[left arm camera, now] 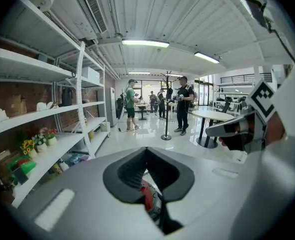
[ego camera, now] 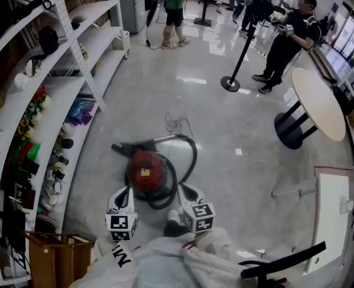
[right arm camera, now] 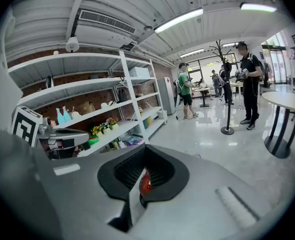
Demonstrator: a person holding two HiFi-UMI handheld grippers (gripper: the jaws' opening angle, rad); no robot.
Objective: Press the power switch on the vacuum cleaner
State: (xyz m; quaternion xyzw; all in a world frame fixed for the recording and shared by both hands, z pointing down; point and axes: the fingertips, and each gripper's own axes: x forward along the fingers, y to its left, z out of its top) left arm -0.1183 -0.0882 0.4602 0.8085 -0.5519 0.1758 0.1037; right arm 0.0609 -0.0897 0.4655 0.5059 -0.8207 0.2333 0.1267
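Note:
A round red vacuum cleaner (ego camera: 146, 170) lies on the glossy floor with its black hose (ego camera: 191, 155) looped around it. Both grippers hang just above its near side. My left gripper (ego camera: 128, 191) sits at the vacuum's left edge and my right gripper (ego camera: 183, 189) at its right edge, by the hose. In the left gripper view the left gripper (left arm camera: 147, 156) is shut on nothing, and a red sliver of the vacuum (left arm camera: 147, 195) shows through the slit. The right gripper (right arm camera: 144, 155) is likewise shut, with the vacuum (right arm camera: 145, 184) showing below it.
White shelving (ego camera: 75, 83) with small items runs along the left. A wooden crate (ego camera: 54, 260) stands at the lower left. A round table (ego camera: 316, 104), a stanchion post (ego camera: 231, 81), a white table (ego camera: 330, 218) and several standing people (ego camera: 288, 41) are farther off. A thin cord (ego camera: 177, 125) lies beyond the vacuum.

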